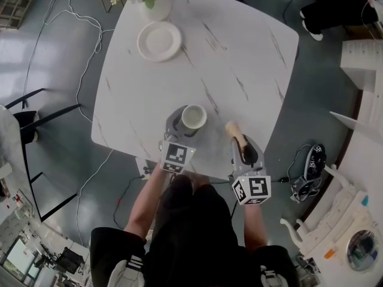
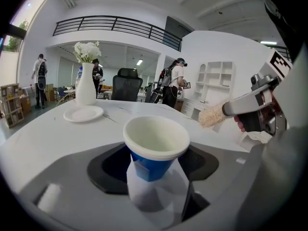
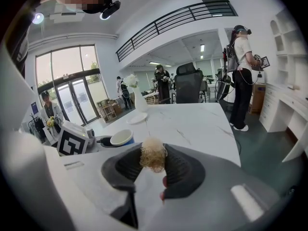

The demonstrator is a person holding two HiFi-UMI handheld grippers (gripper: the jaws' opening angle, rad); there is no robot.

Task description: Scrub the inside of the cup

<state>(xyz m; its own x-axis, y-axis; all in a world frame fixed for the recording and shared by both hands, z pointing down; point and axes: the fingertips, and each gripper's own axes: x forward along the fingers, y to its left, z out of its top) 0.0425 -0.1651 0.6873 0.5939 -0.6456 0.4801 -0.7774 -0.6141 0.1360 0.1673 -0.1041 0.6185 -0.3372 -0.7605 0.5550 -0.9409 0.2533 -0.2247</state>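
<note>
Head view: left gripper (image 1: pixel 183 124) is clamping the cup (image 1: pixel 194 116); right gripper (image 1: pixel 242 142), beside the cup, is gripping the brush (image 1: pixel 232 128). Scrubbing is apparently pending; next, bristles need entering the cup's mouth.

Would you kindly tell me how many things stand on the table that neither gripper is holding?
2: a white plate near the far left corner, and a vase of flowers just beyond it. Nothing looks hidden.

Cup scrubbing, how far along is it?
Done: the left gripper grips the cup, and the right gripper grips the brush. In hand: the brush is held beside the cup, bristles outside it. Left: putting the brush in and all the scrubbing.
</note>
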